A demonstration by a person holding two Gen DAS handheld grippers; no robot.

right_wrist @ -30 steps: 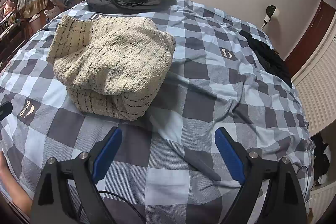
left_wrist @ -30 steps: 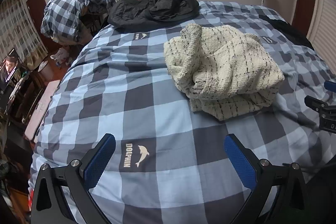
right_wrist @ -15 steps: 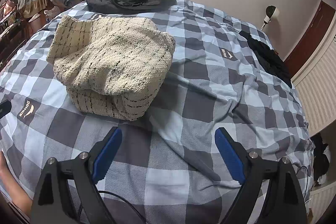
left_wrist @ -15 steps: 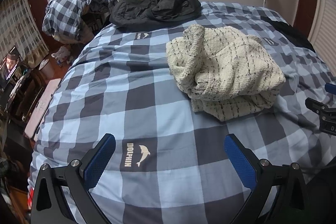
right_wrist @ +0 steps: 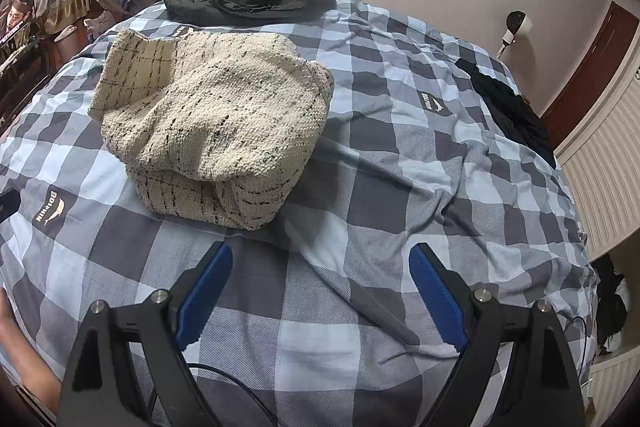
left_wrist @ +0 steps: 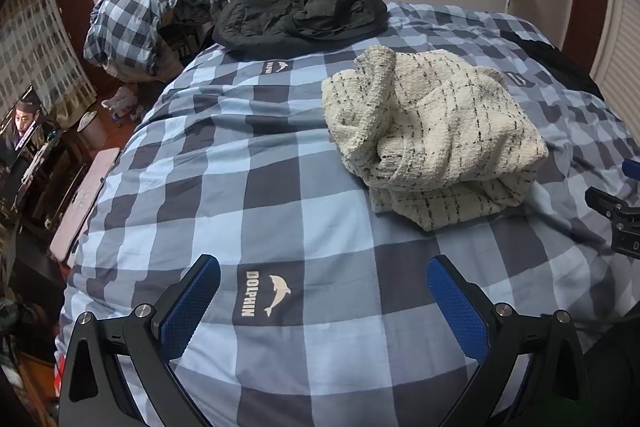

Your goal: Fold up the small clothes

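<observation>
— What's on your blue-and-grey checked duvet point(left_wrist: 256, 187)?
— A folded cream knitted sweater with black flecks point(left_wrist: 432, 131) mid-bed; a black jacket point(left_wrist: 300, 13) beyond it.
— Your grippers?
— Left gripper point(left_wrist: 323, 301) and right gripper point(right_wrist: 320, 287) both spread wide, empty, nearer than the sweater.

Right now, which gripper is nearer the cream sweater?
Right, by a little. The right gripper sits just short of the cream sweater, whose near edge is above its fingers. The left gripper hangs back, sweater up-right.
</observation>
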